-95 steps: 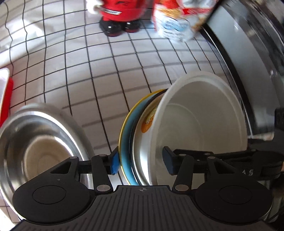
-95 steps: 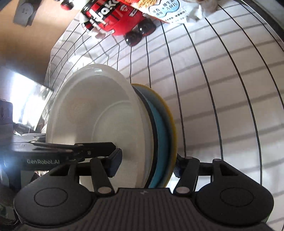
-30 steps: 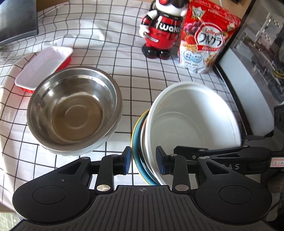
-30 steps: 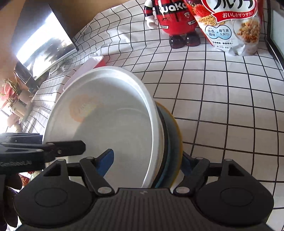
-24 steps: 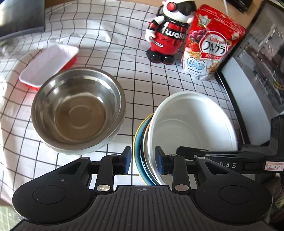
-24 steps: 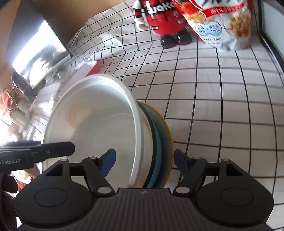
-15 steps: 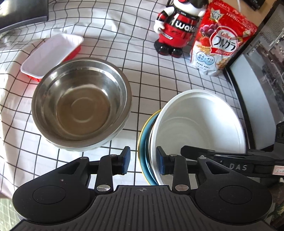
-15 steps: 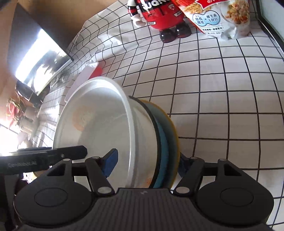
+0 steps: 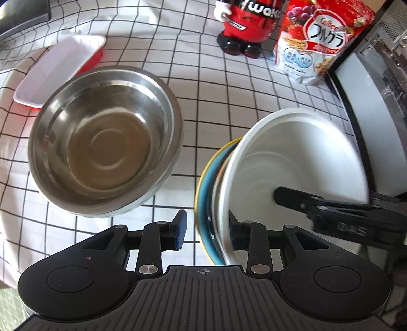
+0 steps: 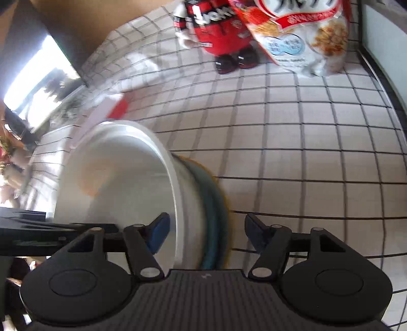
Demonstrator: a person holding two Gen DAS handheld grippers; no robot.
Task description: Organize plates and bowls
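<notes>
A white bowl [image 9: 292, 157] sits nested on a blue plate [image 9: 206, 203] and a yellow plate [image 9: 201, 178]. The stack is tilted on edge above the checked cloth, with the bowl's mouth facing right. My left gripper [image 9: 207, 233] is shut on its near rim, one finger inside the bowl. The blue pad [image 9: 180, 229] sits by the yellow plate with a thin slit showing. My right gripper [image 10: 206, 235] straddles the opposite rim of the bowl [image 10: 122, 183]. It is open, with a gap between its outer finger [image 10: 254, 236] and the plates.
A large steel bowl [image 9: 101, 142] stands on the cloth left of the stack, with a red-and-white tray [image 9: 58, 66] behind it. A red robot figure [image 9: 244, 23] and a cereal bag [image 9: 313, 45] stand at the back. A dark-framed appliance [image 9: 363, 107] lines the right edge.
The stack came up from low over the cloth. Over the last second the right jaws narrowed around its rim. The left view drew closer to the steel bowl.
</notes>
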